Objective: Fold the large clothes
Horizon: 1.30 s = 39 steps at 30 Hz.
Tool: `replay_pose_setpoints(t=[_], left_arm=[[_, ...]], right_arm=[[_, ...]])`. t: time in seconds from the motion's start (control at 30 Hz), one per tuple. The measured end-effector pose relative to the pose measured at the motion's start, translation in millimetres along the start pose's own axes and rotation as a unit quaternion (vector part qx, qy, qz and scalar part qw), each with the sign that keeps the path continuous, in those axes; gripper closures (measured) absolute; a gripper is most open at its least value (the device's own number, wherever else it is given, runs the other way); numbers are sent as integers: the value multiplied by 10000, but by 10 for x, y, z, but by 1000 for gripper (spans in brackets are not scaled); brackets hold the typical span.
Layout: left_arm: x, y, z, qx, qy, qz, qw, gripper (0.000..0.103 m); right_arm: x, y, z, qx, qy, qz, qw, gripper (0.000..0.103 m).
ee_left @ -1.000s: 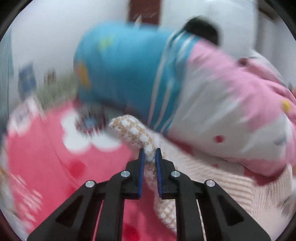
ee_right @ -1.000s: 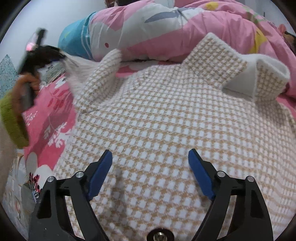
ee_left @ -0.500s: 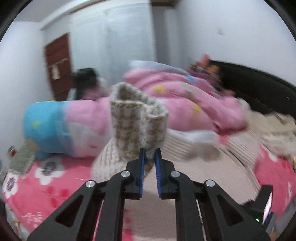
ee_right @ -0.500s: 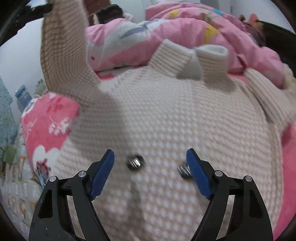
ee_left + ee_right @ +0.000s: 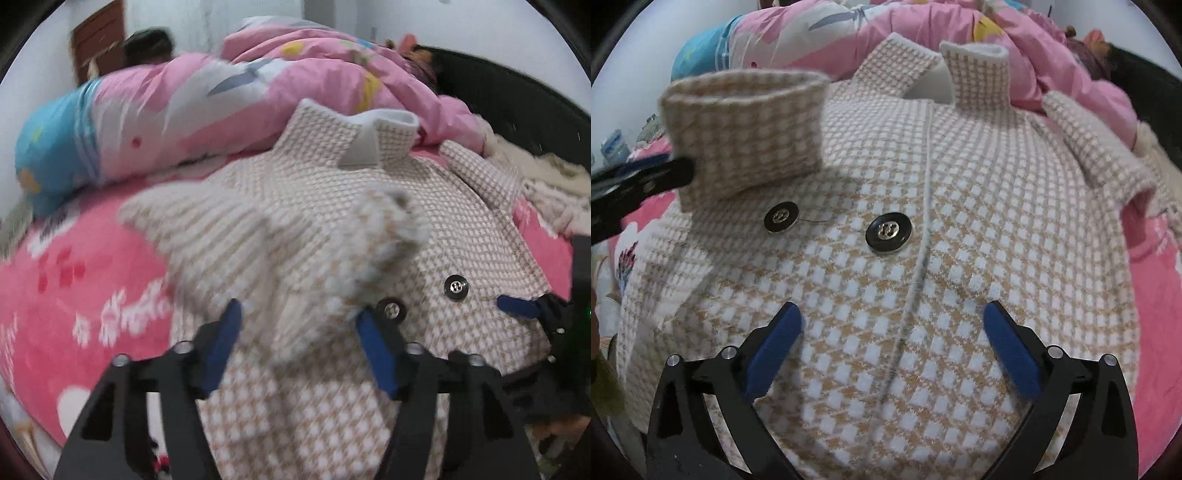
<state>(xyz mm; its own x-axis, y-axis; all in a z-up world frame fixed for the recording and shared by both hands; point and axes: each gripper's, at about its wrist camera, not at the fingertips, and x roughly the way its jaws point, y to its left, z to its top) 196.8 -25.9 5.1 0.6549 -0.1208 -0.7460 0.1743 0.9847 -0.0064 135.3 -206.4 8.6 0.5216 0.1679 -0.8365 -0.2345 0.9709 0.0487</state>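
A beige and white houndstooth coat (image 5: 960, 229) lies front up on the bed, collar at the far end, with two black buttons (image 5: 888, 233). Its left sleeve (image 5: 295, 258) is folded across the chest, the cuff (image 5: 746, 125) lying near the buttons. My left gripper (image 5: 299, 339) is open just behind the dropped sleeve and holds nothing. My right gripper (image 5: 892, 343) is open above the coat's lower front, empty. The right gripper's blue pad shows at the right of the left wrist view (image 5: 517, 308). The coat's right sleeve (image 5: 1097, 147) lies out to the side.
A pink bedspread (image 5: 74, 288) with white flowers covers the bed. A rolled pink, white and blue duvet (image 5: 184, 110) lies behind the collar. A dark headboard (image 5: 517, 110) stands at the far right. A brown door (image 5: 98, 48) is at the back left.
My left gripper carried the left sleeve across onto the coat's chest, then opened and let it go. My right gripper stayed open above the coat's lower front.
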Motion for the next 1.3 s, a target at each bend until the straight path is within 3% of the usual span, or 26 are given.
replay_pose_setpoints(t=[0.13, 0.3, 0.4, 0.6, 0.77, 0.9, 0.97, 1.1, 1.17, 1.3], left_arm=[[-188, 187, -189, -202, -93, 131, 9997, 27], [-506, 288, -309, -360, -414, -330, 9980, 19], [-576, 342, -350, -427, -558, -233, 9973, 11], [-109, 426, -404, -291, -59, 367, 9989, 10], [247, 501, -434, -256, 331, 536, 9977, 10], [454, 660, -493, -698, 667, 257, 9950, 5], [468, 760, -527, -986, 630, 19, 9931, 5], [467, 760, -557, -945, 565, 20, 9939, 5], [454, 763, -585, -958, 529, 2, 9940, 5], [450, 759, -581, -921, 525, 12, 9944, 5]], right_arm=[[45, -74, -5, 143, 9, 211, 9997, 7], [40, -82, -49, 64, -46, 263, 9996, 7], [11, -99, -89, 47, -76, 349, 9993, 7], [-235, -223, -44, 272, 50, 554, 9981, 7], [-545, -227, 78, 683, -179, 1411, 9875, 7], [-459, -64, 180, 944, 53, 2116, 9728, 20], [-318, -32, 211, 1115, 283, 2264, 9672, 26], [-22, -28, 218, 1506, 715, 2290, 9590, 41], [30, -37, 202, 1615, 705, 2290, 9573, 43], [-8, -34, 212, 1740, 700, 2356, 9536, 58]])
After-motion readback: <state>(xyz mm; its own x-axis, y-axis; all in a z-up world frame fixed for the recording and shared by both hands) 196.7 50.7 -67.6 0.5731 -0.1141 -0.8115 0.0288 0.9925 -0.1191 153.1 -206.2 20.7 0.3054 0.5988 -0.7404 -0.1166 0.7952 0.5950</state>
